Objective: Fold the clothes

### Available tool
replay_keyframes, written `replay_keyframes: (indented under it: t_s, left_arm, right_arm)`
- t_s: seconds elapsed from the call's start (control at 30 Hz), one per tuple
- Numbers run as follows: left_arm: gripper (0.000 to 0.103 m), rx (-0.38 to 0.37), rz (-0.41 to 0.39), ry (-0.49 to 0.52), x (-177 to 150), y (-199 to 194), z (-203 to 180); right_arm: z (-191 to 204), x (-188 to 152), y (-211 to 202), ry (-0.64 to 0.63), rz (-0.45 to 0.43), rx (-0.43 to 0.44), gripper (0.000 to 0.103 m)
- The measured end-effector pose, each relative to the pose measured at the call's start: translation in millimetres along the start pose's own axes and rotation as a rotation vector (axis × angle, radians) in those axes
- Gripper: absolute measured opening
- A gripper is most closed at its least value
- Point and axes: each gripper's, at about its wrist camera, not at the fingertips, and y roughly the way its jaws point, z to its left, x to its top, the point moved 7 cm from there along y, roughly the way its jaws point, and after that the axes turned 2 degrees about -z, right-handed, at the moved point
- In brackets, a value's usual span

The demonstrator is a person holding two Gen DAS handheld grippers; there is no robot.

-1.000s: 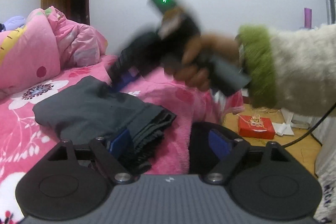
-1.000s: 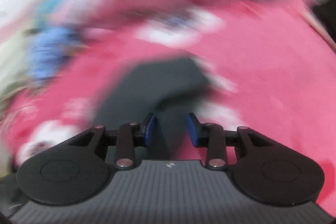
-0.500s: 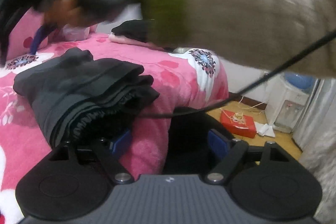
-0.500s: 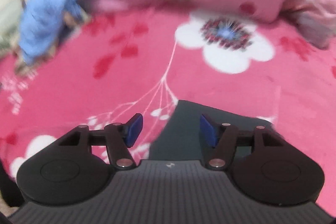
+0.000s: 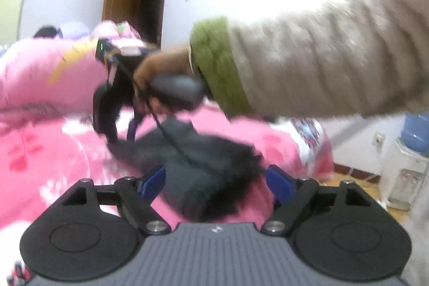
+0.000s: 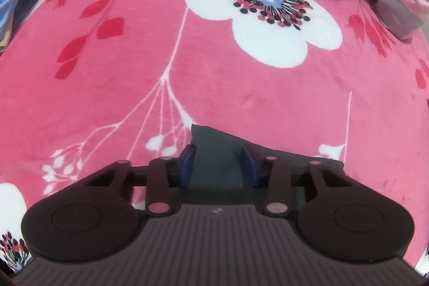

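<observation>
Dark grey folded clothes (image 5: 203,165) lie on the pink flower blanket (image 6: 214,71), right in front of both grippers. Right gripper (image 6: 218,165) is half open w/ a cloth corner between its pads, not squeezed. Left gripper (image 5: 217,181) is wide open, holds nothing, near the other end.

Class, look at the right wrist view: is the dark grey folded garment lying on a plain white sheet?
No, the dark grey folded garment rests on a pink fleece blanket with white flowers.

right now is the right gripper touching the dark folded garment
Cannot tell. In the right wrist view the right gripper has its jaws apart with the dark garment showing between them, but no contact or gap shows plainly.
</observation>
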Motion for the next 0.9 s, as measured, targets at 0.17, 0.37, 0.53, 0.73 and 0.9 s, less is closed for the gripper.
replay_keyframes:
  t_s: [0.17,0.37,0.53,0.73,0.9]
  left_arm:
    - [0.078,-0.014,0.070,0.048,-13,58,-4]
    - [0.080,-0.027,0.086,0.014,-27,62,-5]
    - [0.083,-0.010,0.097,0.055,-30,66,-7]
    - [0.084,0.005,0.099,0.081,-26,64,-9]
    - [0.084,-0.012,0.083,0.050,-15,51,-4]
  right_arm:
    - [-1,-1,-10,0.024,-0.038,0.032,0.005]
    - [-19,-5,-20,0.159,-0.163,0.145,0.003]
    - [-10,-5,-4,0.134,-0.193,0.174,0.003]
    - [-10,3,0,0.126,-0.218,0.251,0.035]
    - [-73,-1,-65,0.322,-0.373,0.365,0.047]
